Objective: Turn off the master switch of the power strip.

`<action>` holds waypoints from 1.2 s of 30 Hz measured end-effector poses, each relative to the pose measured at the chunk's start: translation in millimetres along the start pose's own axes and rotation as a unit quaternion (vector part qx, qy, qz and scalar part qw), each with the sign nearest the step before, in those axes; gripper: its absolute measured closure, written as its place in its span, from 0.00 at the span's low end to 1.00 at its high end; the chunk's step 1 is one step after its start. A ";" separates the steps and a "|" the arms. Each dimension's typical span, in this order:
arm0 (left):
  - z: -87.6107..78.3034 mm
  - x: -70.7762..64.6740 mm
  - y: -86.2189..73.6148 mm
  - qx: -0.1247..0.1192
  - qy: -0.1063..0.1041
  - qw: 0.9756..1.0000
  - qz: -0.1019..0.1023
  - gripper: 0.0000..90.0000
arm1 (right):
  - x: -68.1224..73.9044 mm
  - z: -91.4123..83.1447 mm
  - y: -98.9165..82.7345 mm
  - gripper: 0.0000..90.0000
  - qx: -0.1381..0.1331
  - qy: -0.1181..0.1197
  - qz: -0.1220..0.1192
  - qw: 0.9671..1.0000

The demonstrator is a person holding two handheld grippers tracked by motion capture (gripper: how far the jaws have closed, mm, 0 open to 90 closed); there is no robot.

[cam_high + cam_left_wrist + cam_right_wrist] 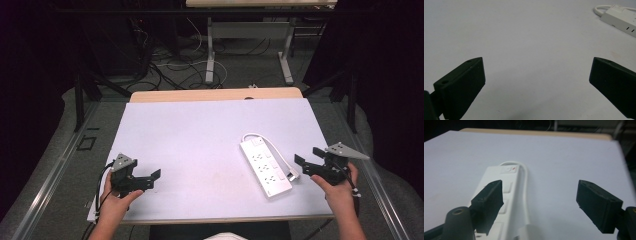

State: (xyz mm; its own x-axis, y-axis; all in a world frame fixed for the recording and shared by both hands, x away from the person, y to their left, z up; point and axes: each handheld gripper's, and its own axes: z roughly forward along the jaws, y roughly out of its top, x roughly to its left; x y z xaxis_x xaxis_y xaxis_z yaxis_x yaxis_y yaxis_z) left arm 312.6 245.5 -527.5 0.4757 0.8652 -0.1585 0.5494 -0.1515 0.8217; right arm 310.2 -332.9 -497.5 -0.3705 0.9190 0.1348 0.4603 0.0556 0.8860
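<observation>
Both my grippers, left gripper point(150, 178) and right gripper point(306, 159), have jaws wide open, holding nothing; the white power strip point(265, 167) lies near my right one.

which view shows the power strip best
The high view: the whole power strip lies on the table with its cable looped alongside. The right gripper view shows it close but partly behind a jaw; the left gripper view catches just one end.

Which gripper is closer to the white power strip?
The right gripper: it sits just beside the power strip, jaws open toward it. The left gripper is far off across the table, also open.
</observation>
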 end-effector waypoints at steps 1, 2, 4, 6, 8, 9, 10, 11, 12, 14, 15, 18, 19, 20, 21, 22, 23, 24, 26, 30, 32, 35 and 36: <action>0.4 -0.5 0.2 0.001 -0.003 1.000 0.000 0.00 | 2.0 3.4 -3.0 0.23 -0.003 0.006 0.001 1.000; 0.9 -1.1 0.4 0.003 -0.005 1.000 0.001 0.00 | 4.5 6.0 -6.1 0.22 -0.005 0.002 0.001 1.000; 1.5 -3.1 1.1 0.006 -0.009 1.000 -0.002 0.00 | 6.2 9.6 -11.0 0.19 0.006 -0.002 0.002 1.000; 1.0 -5.3 1.7 0.004 -0.012 1.000 -0.002 0.00 | 7.5 12.0 -15.6 0.17 0.007 0.004 -0.001 1.000; 0.1 -7.4 1.7 0.002 -0.015 1.000 -0.002 0.00 | 9.3 14.5 -17.9 0.17 0.011 0.008 -0.015 1.000; -0.3 -8.6 1.8 0.001 -0.014 1.000 -0.002 0.00 | 10.9 15.8 -18.7 0.19 0.013 0.006 -0.030 0.999; -0.7 -9.4 2.1 0.000 -0.015 1.000 -0.001 0.00 | 13.6 16.5 -18.6 0.24 0.018 0.006 -0.038 0.999; -1.0 -10.3 2.2 -0.001 -0.012 1.000 0.000 0.00 | 16.2 16.4 -18.2 0.28 0.027 0.011 -0.047 0.998; -1.0 -10.8 2.3 -0.003 -0.012 1.000 0.001 0.00 | 18.2 17.1 -17.5 0.28 0.030 0.011 -0.056 0.998; -1.0 -11.2 2.4 0.002 -0.013 1.000 0.004 0.00 | 21.4 17.9 -15.5 0.28 0.033 0.013 -0.077 0.996; -0.9 -11.6 2.3 0.003 -0.013 1.000 0.004 0.00 | 24.0 18.1 -14.5 0.30 0.034 0.015 -0.077 0.996; -0.4 -12.6 1.8 0.004 -0.015 1.000 0.004 0.00 | 27.7 19.6 -10.1 0.32 0.035 0.017 -0.083 0.996; -0.5 -12.8 1.8 0.004 -0.015 1.000 0.003 0.00 | 28.5 19.9 -8.3 0.32 0.033 0.017 -0.091 0.995; -0.6 -13.0 1.8 0.003 -0.015 1.000 0.003 0.00 | 30.0 20.7 -7.1 0.33 0.029 0.017 -0.091 0.995; -0.7 -13.3 1.8 0.003 -0.015 1.000 0.003 0.00 | 31.5 20.9 -5.6 0.36 0.032 0.020 -0.090 0.995; -0.7 -13.4 1.8 0.003 -0.015 1.000 0.003 0.00 | 33.1 21.1 -4.4 0.37 0.032 0.020 -0.090 0.995; -0.6 -13.5 1.7 0.003 -0.015 1.000 0.003 0.00 | 35.0 21.1 -3.2 0.38 0.031 0.022 -0.088 0.995; -0.2 -14.0 1.4 0.002 -0.015 1.000 -0.001 0.00 | 36.3 21.2 -2.1 0.39 0.029 0.025 -0.090 0.995; -0.2 -13.9 1.0 0.006 -0.015 1.000 0.001 0.01 | 38.9 21.5 0.3 0.40 0.028 0.022 -0.094 0.995; 0.1 -14.8 0.7 0.006 -0.016 1.000 0.001 0.01 | 42.6 22.5 5.5 0.41 0.026 0.031 -0.090 0.995; 0.2 -14.4 0.7 0.005 -0.015 1.000 0.003 0.01 | 45.3 22.5 8.3 0.42 0.033 0.033 -0.091 0.995; 0.1 -14.5 0.5 0.007 -0.014 1.000 0.001 0.01 | 49.9 25.0 11.9 0.42 0.032 0.027 -0.099 0.994; 0.1 -14.5 0.4 0.008 -0.014 1.000 0.002 0.01 | 50.7 26.3 13.2 0.42 0.033 0.027 -0.103 0.994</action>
State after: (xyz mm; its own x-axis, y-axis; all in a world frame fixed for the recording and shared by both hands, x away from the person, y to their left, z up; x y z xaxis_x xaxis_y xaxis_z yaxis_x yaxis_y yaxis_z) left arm 306.0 232.8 -524.9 0.4967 0.8508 -0.1716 0.5586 -0.1621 0.8134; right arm 318.7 -275.3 -490.6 -0.5047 0.8631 -0.0202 0.4221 0.2671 0.8663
